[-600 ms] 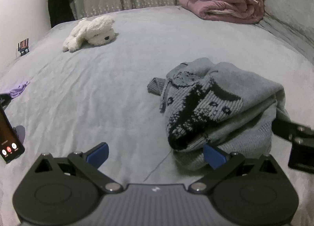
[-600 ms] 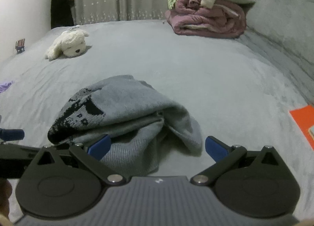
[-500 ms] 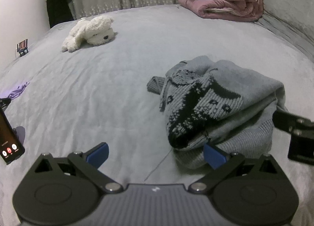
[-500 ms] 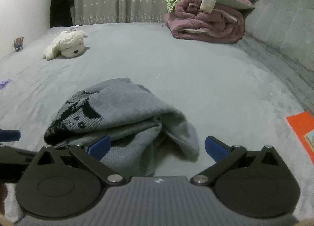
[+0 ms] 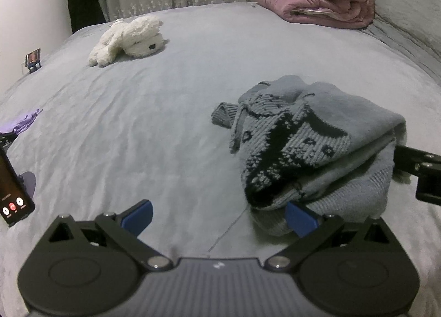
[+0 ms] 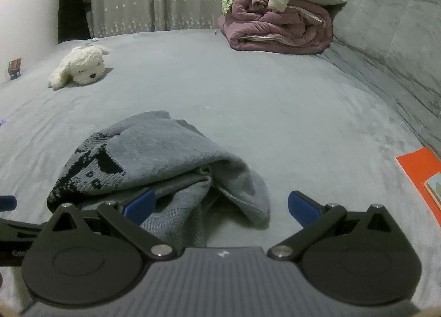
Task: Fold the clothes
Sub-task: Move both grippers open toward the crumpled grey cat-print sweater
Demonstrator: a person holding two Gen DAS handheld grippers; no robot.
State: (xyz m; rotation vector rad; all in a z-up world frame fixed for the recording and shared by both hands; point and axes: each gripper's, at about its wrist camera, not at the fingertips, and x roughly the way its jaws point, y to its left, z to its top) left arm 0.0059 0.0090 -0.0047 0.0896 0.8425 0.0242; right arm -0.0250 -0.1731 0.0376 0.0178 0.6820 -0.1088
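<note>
Both grippers hover low over the bed (image 5: 171, 129), jaws spread wide and gripping nothing. The grey sweater (image 5: 317, 151) lies bunched on the bed, its black pattern showing. The left gripper (image 5: 219, 215) sits at its near left edge, one pad just at the hem; the right gripper (image 6: 220, 205) faces its near right side. A plush dog (image 6: 80, 69) lies well beyond.
</note>
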